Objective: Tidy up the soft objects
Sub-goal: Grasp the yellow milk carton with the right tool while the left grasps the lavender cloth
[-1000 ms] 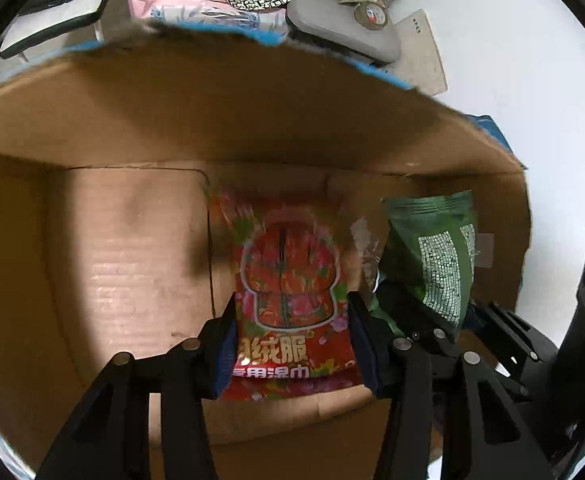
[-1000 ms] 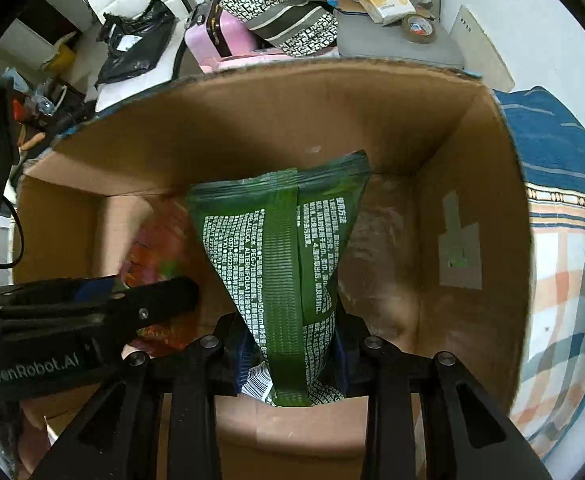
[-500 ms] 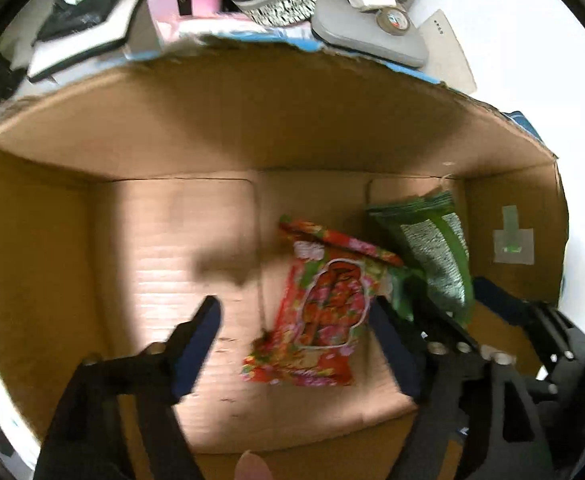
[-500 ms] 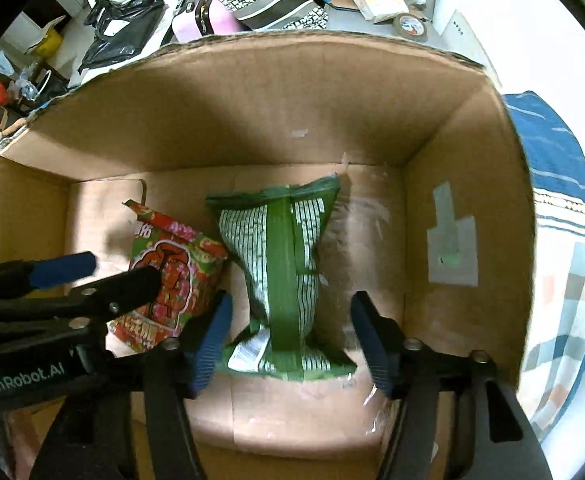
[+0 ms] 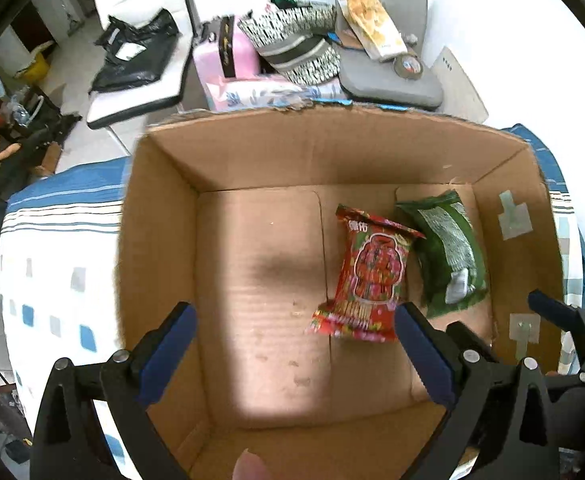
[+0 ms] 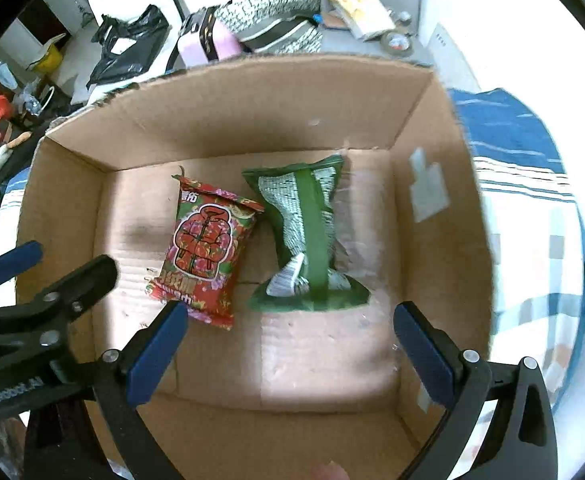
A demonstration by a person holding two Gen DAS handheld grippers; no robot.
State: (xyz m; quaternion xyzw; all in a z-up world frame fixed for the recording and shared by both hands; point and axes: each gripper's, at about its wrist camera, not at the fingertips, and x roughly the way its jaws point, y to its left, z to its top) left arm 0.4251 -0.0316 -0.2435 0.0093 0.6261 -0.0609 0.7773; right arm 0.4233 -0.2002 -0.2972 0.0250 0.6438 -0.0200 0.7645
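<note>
A red soft packet (image 5: 368, 276) (image 6: 208, 248) and a green soft packet (image 5: 448, 256) (image 6: 308, 236) lie side by side on the floor of an open cardboard box (image 5: 164, 240) (image 6: 64, 208). My left gripper (image 5: 296, 344) is open and empty, raised above the box's near side. My right gripper (image 6: 288, 340) is open and empty, also raised above the box. In the right wrist view the left gripper's fingers (image 6: 72, 284) show at the left edge.
The box sits on a blue, white and checked cloth (image 5: 52, 248) (image 6: 532, 208). Behind it are a pink box (image 5: 228, 56), a patterned bag (image 5: 296, 48), a grey pad (image 5: 388, 72) with a snack pack (image 5: 372, 24), and a black bag (image 5: 136, 52).
Both grippers opened and let go of their packets, which now lie flat on the box floor. Both grippers rose up and back out of the box.
</note>
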